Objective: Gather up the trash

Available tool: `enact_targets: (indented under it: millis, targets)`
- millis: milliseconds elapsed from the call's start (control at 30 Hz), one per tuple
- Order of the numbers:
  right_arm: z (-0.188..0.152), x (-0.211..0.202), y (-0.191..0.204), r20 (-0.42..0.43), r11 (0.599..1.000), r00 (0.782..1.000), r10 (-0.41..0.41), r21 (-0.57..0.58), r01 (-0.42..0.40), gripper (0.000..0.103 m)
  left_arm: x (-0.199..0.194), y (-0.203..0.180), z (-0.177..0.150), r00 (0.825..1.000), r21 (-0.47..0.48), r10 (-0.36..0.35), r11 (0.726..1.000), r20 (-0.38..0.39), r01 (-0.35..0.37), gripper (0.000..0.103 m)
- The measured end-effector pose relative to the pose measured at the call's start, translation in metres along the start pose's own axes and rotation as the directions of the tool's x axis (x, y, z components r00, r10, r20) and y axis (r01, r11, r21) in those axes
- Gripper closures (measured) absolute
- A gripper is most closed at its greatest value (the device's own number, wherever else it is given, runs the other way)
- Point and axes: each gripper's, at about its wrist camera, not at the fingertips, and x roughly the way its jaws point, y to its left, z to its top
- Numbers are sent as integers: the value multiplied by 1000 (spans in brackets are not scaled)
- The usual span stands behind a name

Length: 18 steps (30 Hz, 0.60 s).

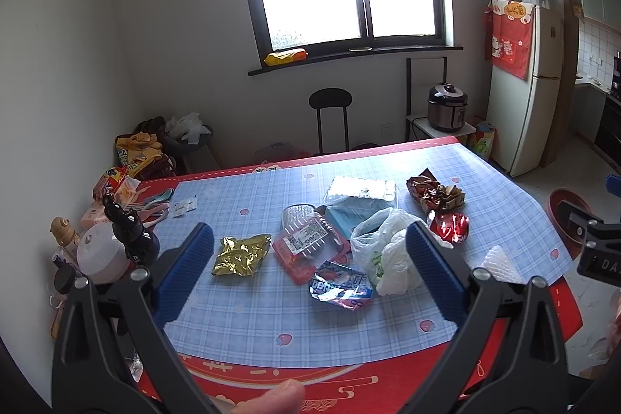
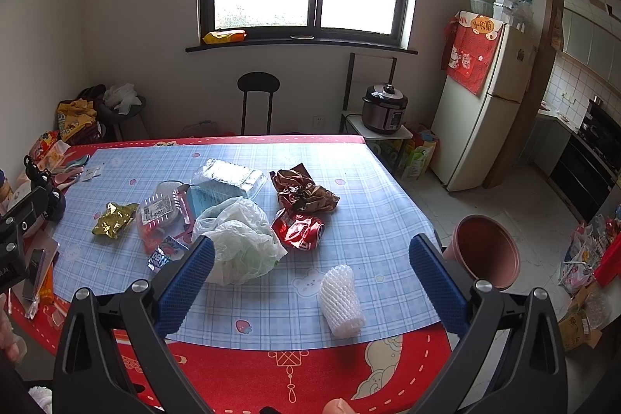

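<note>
On the blue checked table (image 2: 349, 181) lies the trash: gold wrapper (image 1: 240, 255), white bag (image 2: 240, 243), red can (image 2: 299, 229), brown wrapper (image 2: 302, 191), foam net (image 2: 343, 301). Above its near edge, left gripper (image 1: 310, 258) and right gripper (image 2: 310, 258) both gape wide, holding nothing. Beside the table stands a brown bin (image 2: 489, 251).
</note>
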Motion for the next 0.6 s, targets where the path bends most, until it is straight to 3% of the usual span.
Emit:
enact_targets:
  millis: [600]
  targets:
    - [3,7,13,-24,1000,1000,2,-12,-2,4,10,11,1,1000,-28,-17,999,-24,16,5]
